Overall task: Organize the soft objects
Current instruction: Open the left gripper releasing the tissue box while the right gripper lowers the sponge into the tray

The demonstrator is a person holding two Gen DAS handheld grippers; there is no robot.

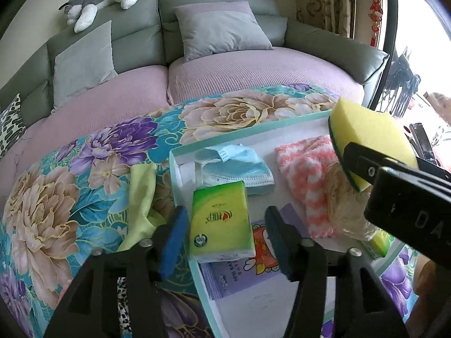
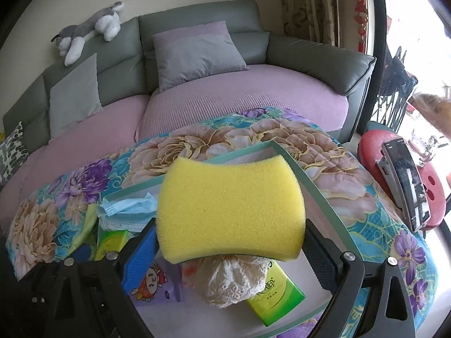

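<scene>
- The tray, a shallow white box with a teal rim, is sitting on the flower-print cloth over the table and is taking in the soft things; its near corner is running out of the left wrist view, so how much free floor is remaining there is hard to judge.
- The yellow sponge is hanging above the tray, squeezed by its two short sides in the right tongs. It is looking light and springy, bulging a little under the grip, so a hold across the waist as now is suiting it. It is blocking most of the right wrist view, hiding the spot beneath it.
- The pink striped towel is lying limp in the tray, likely floppy; a pinch on a bunched fold would serve best.
- The green tissue pack is lying in the tray between the fingers of the left tongs, which are standing wide with the pads clear of it. Its wrap is probably slick and the pack crushable, so the long flat sides are the place to grip.
- The blue face mask is lying crumpled at the tray's far left corner, thin and feather-light; its ear loops are hard to make out.
- A lacy cream bundle is sitting partly under the sponge; what it is I cannot tell.
</scene>
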